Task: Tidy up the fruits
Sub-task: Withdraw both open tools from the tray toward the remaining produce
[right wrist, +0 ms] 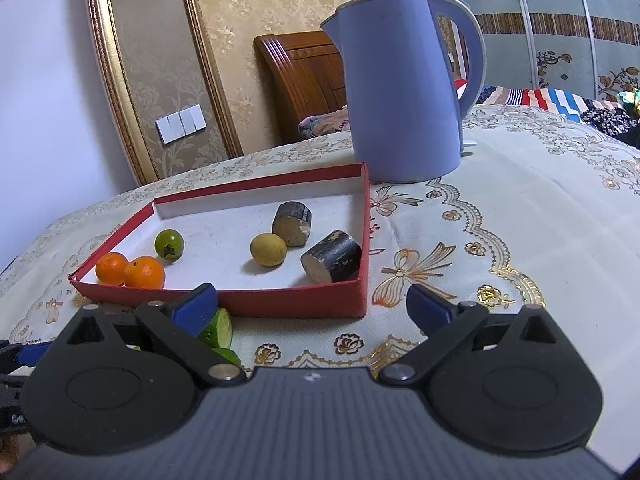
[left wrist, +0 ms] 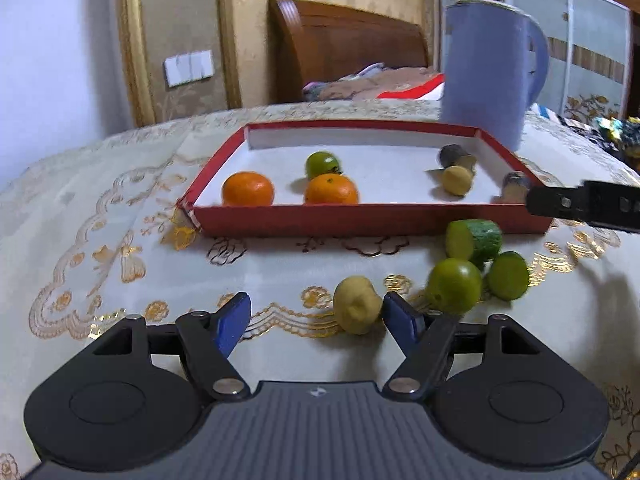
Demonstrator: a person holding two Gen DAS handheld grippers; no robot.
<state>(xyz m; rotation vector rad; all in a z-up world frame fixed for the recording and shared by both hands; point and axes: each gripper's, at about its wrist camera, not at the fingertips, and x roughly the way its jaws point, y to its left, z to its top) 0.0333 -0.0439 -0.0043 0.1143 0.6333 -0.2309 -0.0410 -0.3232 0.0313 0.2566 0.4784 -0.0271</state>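
Note:
A shallow red tray (left wrist: 360, 220) (right wrist: 280, 304) holds two oranges (left wrist: 248, 189) (right wrist: 144, 272), a green fruit (left wrist: 322, 164) (right wrist: 169, 244), a yellow fruit (right wrist: 268, 249) and two dark cut pieces (right wrist: 332, 256). On the cloth in front of it lie a small yellow fruit (left wrist: 357, 310), a green round fruit (left wrist: 454, 286) and two green cut pieces (left wrist: 474, 240) (right wrist: 218, 328). My left gripper (left wrist: 318, 320) is open, with the small yellow fruit between its fingers, close to the right one. My right gripper (right wrist: 312, 308) stands open and empty before the tray's near right corner.
A tall blue kettle (right wrist: 404, 92) (left wrist: 488, 68) stands behind the tray's far right corner. The table wears a white cloth with gold embroidery (right wrist: 520, 220). A wooden headboard (left wrist: 344, 40) and bedding lie beyond the table.

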